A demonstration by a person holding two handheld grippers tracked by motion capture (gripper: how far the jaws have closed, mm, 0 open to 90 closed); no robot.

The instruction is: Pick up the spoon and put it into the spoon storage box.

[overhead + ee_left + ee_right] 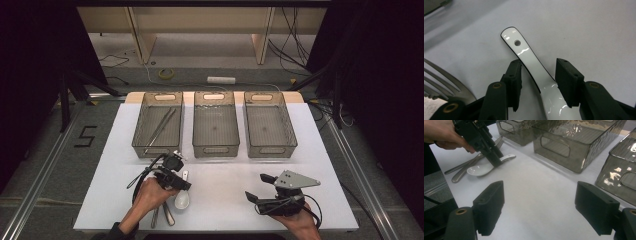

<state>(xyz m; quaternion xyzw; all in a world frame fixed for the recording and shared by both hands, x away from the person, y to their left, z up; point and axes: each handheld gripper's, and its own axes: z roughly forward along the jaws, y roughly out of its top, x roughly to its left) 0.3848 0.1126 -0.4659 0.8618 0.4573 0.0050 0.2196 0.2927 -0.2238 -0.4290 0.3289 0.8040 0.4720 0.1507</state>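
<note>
Straddling the handle of a white spoon [534, 65], the left hand-held gripper [537, 75] has its jaws part-spread: one pad touches the handle's edge, the other stands just clear, so nothing is pinched yet. The spoon lies flat on the worktop [225, 185], near its front edge, bowl toward the person, just beside a fork [444, 77] and another piece of metal cutlery. Three bins [215, 123] stand in a row farther back; the left one holds tongs [160, 129].

To grip well, the jaws should probably centre on the handle before closing, so that both pads meet its edges evenly; the glazed surface looks slippery, and an off-centre squeeze could twist the spoon or nudge it into the fork. A low, firm hold close to the worktop seems wise.

The right hand-held gripper [540, 207] hovers over bare worktop, jaws spread wide and empty.
</note>
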